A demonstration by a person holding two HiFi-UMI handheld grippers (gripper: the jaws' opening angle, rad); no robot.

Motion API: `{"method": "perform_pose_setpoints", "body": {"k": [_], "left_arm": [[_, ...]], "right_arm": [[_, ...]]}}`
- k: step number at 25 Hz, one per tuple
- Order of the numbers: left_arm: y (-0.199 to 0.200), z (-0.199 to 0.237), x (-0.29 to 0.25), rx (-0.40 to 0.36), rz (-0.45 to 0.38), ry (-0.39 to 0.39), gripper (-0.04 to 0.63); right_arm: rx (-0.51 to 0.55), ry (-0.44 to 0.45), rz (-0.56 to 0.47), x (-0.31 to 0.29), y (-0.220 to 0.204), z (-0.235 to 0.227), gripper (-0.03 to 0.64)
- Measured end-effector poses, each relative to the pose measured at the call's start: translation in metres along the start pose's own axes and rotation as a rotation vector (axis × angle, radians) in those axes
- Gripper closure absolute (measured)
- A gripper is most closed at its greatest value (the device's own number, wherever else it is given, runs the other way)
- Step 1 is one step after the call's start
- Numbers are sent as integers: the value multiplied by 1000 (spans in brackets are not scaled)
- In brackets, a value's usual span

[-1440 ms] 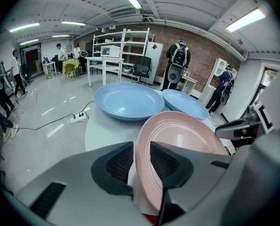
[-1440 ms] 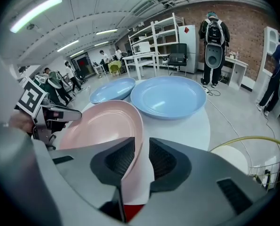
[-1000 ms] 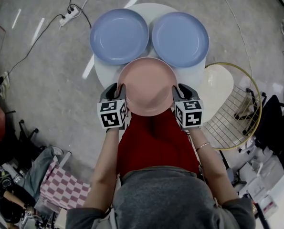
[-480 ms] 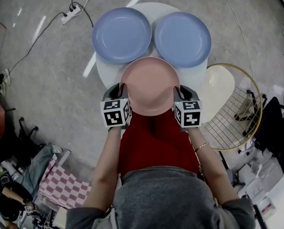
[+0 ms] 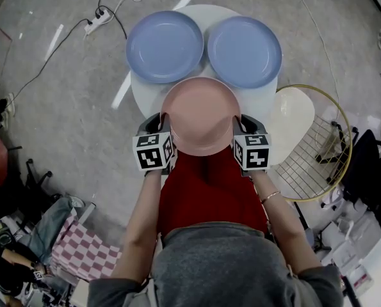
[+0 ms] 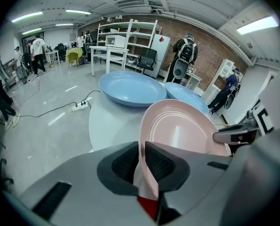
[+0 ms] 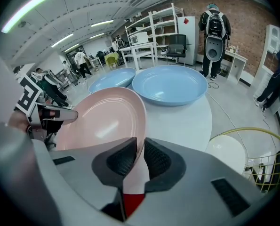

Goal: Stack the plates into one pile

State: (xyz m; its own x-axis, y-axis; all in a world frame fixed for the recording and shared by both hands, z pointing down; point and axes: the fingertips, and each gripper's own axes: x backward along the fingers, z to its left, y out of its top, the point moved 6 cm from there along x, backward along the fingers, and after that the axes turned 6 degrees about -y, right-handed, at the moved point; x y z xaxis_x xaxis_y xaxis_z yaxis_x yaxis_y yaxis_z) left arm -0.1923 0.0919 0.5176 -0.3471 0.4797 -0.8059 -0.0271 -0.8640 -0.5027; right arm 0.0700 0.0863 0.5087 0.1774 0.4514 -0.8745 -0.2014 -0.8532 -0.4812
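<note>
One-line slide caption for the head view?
Left tongs, just closed, and right tongs clamp the pink plate; two blue plates beyond.

Left claw (image 5: 164, 118) just closed on pink plate (image 5: 202, 112); right claw (image 5: 239, 120) clamped too.

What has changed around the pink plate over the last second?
The left tongs have just been closing on the left rim of the pink plate, which is now between their pads. The right tongs stay clamped on its right rim. That plate, the left blue plate and the right blue plate lie where they were.
</note>
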Motion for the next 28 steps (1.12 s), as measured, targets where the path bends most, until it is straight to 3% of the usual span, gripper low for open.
{"method": "perform_pose_setpoints", "body": {"k": [6,13,20,28], "left_arm": [[7,0,18,5,-35,-1,546],[32,-11,24,-41,-47,-15,548],[72,-33,15,-104,-79,-56,548],[119,-58,-16,-157,-60,-113,548]], "right_arm": [[-9,9,-27,12,5,7,552],[-34,4,-66,25,18,-2,552],[-77,-40,-130,35,42,-29,554],[-105,-97,-164,35,74,-69,555]]}}
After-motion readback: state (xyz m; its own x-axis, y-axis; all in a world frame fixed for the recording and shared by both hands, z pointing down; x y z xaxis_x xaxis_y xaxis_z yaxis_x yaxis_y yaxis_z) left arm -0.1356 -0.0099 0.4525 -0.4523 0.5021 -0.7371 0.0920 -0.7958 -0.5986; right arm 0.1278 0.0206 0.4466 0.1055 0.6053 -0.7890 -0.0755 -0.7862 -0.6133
